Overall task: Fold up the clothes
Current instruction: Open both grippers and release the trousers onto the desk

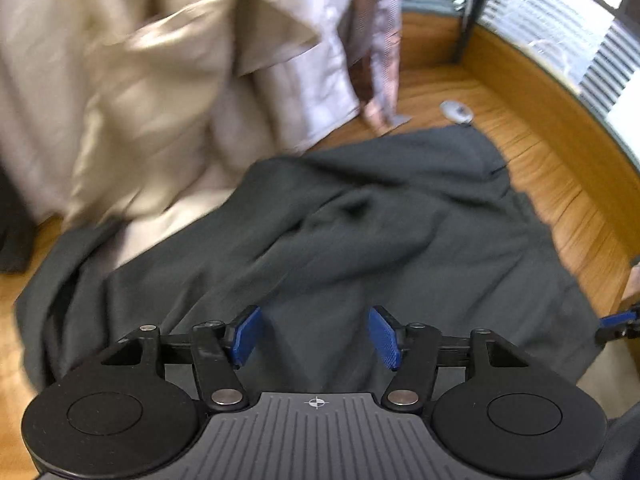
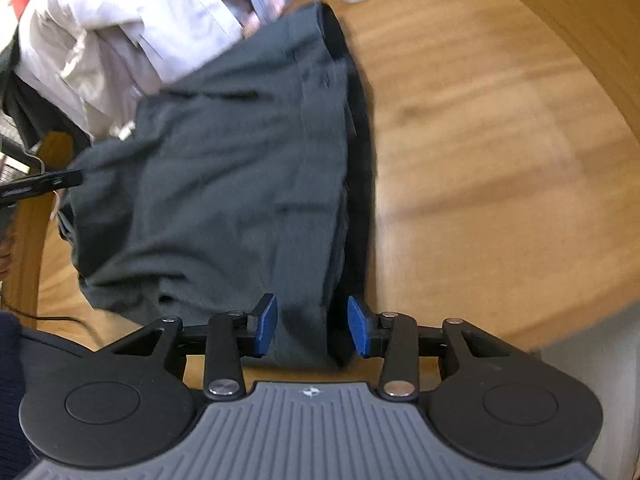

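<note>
A wooden worktop (image 1: 532, 184) carries everything. A dark grey garment (image 1: 360, 232) lies rumpled on it directly ahead of the left claw (image 1: 316, 334). Beyond that, ahead and to the claw's left, sits a heap of beige clothes (image 1: 140, 100). A small grey oval disc (image 1: 456, 111) sits in the wood farther ahead, to the right.

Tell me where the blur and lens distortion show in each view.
Left wrist view: the beige clothes and dark garment are smeared by motion, the table edge bows from the fisheye, the window blinds glare. Right wrist view: the dark garment and table grain are softly blurred.
</note>
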{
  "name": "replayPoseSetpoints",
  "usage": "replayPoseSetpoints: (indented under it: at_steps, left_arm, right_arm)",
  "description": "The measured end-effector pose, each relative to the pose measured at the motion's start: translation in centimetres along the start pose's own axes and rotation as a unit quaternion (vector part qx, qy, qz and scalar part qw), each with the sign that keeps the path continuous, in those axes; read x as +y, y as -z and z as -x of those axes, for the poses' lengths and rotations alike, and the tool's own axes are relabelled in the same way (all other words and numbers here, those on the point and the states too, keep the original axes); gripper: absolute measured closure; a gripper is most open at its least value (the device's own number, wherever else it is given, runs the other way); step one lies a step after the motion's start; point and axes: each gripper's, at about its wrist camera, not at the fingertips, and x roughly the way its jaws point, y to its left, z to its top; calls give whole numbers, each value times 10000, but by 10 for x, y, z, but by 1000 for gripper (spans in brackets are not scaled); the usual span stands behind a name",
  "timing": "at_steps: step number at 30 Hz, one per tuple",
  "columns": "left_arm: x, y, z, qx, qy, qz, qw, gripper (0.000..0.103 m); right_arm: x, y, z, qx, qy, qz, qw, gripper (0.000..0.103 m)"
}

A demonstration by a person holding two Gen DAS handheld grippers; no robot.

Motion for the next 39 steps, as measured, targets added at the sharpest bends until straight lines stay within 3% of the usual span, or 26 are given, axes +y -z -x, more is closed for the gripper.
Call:
replayPoseSetpoints:
  at_steps: [4,6,7,8,9,11,16,20,24,27,29,30,33,39]
  left_arm:
    - [18,36,11,236,-237,-31,9994,32]
    - [26,54,9,365,-295,-26,9989,32]
    - [30,62,6,426,-321,-1,9986,34]
    - [33,69,2,494,-313,64,9983,37]
    - [37,74,-1,547,-263,182,9980,42]
    - [43,80,-5,629,-138,452,9969,61]
    - [41,81,4,295,-169,872,9956,61]
    - [38,80,12,-5,-215,1191,9927,58]
    - [35,80,20,-306,-260,1507,9878,55]
    - [35,82,26,-515,-472,1687,9832,47]
    - [38,84,30,-648,-790,1723,9797,36]
    - [40,84,31,-714,-921,1730,9780,35]
    - [54,80,30,-833,-1207,1752,9736,31]
    - [90,61,15,-993,-1668,1879,9628,26]
  right_arm:
    - [8,10,-9,96,70,-79,9999,63]
    - [14,13,-10,54,235,-50,9997,77]
    - [17,14,-10,36,332,30,9994,89]
    - [21,14,-9,-2,438,117,9990,93]
    - [24,13,-5,-36,524,155,9985,94]
    - [29,9,6,-146,760,252,9967,96]
    - [20,-20,50,-562,1655,602,9828,96]
    - [-3,-44,77,-844,2500,705,9620,100]
    - [-20,-57,77,-825,2837,754,9524,99]
    - [-18,-57,79,-1095,2746,769,9522,95]
    - [-12,-59,83,-1306,2465,773,9572,62]
    - [-8,-60,84,-1358,2277,786,9610,59]
    - [10,-64,81,-1384,1818,990,9685,59]
    - [52,-76,59,-1163,1397,1326,9744,58]
